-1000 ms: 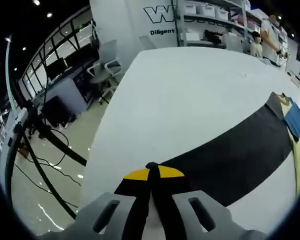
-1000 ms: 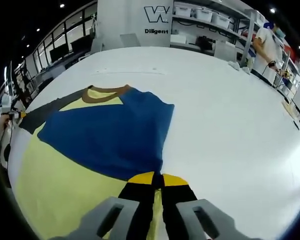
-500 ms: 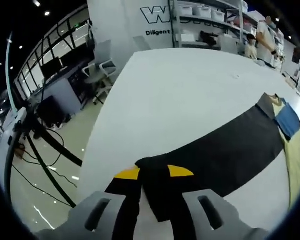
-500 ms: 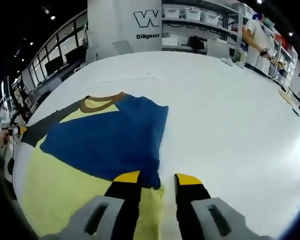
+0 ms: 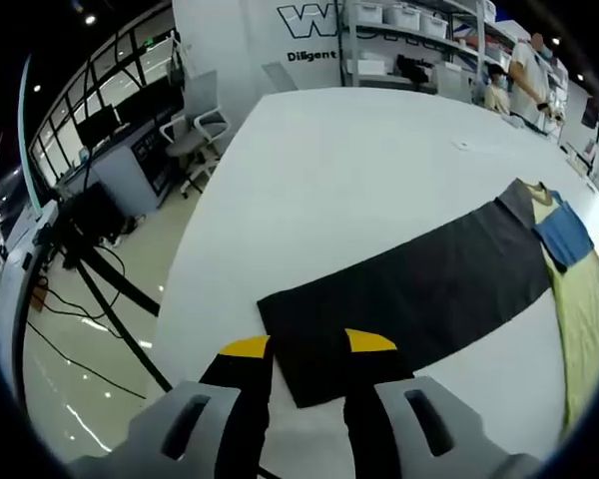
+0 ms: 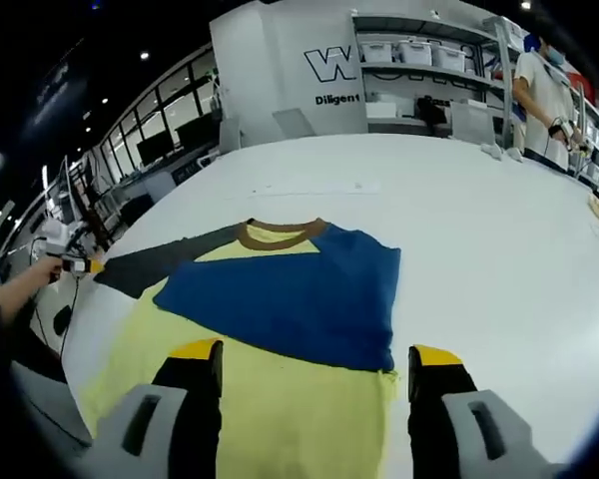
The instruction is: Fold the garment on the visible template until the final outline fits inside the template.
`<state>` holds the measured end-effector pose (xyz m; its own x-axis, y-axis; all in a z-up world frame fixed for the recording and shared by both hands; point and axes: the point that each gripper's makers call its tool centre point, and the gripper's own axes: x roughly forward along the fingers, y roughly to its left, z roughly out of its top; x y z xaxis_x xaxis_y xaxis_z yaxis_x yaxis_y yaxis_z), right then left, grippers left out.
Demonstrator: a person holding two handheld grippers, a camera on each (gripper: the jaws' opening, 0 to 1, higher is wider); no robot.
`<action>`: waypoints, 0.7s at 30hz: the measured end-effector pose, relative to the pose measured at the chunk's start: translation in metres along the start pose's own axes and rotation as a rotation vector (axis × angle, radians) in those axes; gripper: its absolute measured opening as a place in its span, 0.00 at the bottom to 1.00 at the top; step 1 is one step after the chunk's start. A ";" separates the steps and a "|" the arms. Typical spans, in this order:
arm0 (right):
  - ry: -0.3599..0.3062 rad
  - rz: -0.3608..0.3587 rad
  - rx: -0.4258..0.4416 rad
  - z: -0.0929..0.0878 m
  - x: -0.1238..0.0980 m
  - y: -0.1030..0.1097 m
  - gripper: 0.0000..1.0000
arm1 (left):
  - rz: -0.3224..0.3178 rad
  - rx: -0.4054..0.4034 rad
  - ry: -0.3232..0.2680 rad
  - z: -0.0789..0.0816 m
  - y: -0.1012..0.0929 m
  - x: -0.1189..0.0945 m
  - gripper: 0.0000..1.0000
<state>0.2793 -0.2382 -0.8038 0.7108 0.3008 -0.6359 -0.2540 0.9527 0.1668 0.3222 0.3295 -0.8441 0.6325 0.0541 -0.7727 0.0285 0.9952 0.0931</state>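
White tabletop stretches ahead of you, with shelving and office chairs beyond its far edge. Your left gripper stands released — jaws parted over the cuff end of the dark grey sleeve, which lies flat toward the table's near-left corner. Your right gripper is spread wide too, holding nothing, its jaws straddling the yellow body of the garment. The blue sleeve lies folded across the chest, the brown collar toward the far edge.
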 end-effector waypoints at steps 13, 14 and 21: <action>0.015 0.089 -0.089 -0.019 -0.056 0.045 0.93 | 0.011 -0.019 0.023 -0.008 0.001 -0.003 0.24; 0.014 0.089 -0.096 -0.020 -0.058 0.046 0.93 | 0.013 -0.021 0.024 -0.008 0.001 -0.003 0.24; 0.011 0.084 -0.118 -0.023 -0.067 0.049 0.91 | 0.019 -0.052 0.037 -0.014 0.003 0.000 0.20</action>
<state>0.2047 -0.2123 -0.7705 0.6769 0.3778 -0.6317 -0.3877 0.9125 0.1302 0.3111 0.3332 -0.8528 0.6038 0.0750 -0.7936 -0.0243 0.9968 0.0757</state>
